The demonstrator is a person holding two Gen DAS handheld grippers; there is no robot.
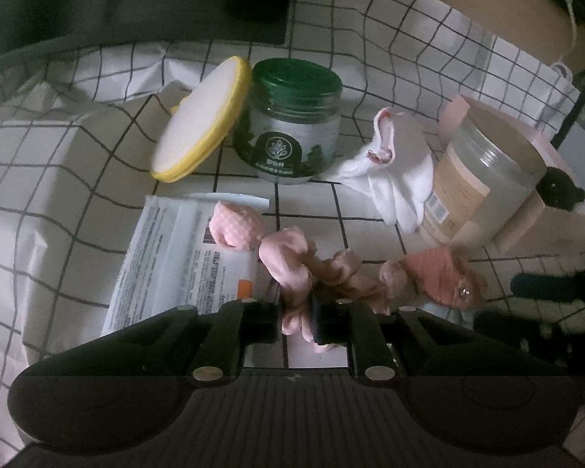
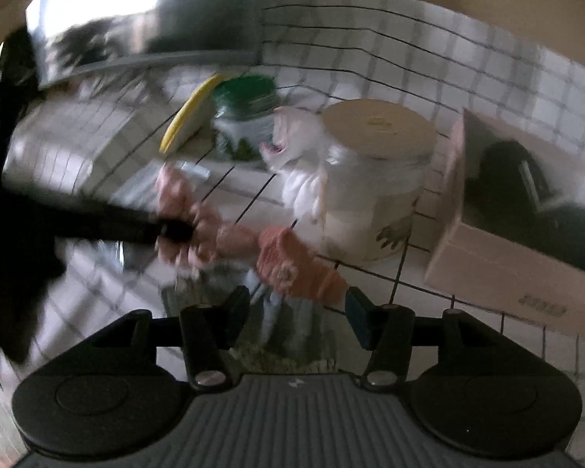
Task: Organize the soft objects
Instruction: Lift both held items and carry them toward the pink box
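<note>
The left gripper (image 1: 297, 321) is clamping a pink scrunchie (image 1: 292, 269), its jaws drawn narrow with the ruffled fabric bunching between the pads and spilling out ahead of and below them. In the right wrist view the same gripper is reaching in from the left side, its tips buried in the scrunchie. Just ahead of the left jaws and to their left, a pink checked soft piece (image 1: 236, 226) is resting on a white printed packet (image 1: 175, 257).

The right gripper (image 2: 298, 312) is standing with its jaws about half open; no pad is pressing on anything. A coral knitted piece (image 2: 296, 265) is lying just ahead of these jaws, its near end between the fingertips and a pale blue item beneath it. That view is blurred, so finer contact cannot be told.

Further ahead of both pairs of jaws, a white cloth (image 1: 390, 167) is leaning against a clear jar (image 1: 475, 187), with a green-lidded jar (image 1: 288, 124) and a yellow-rimmed lid (image 1: 202, 121) to its left. A pink box (image 2: 518, 234) is sitting to the right on the gridded tablecloth (image 1: 58, 179).
</note>
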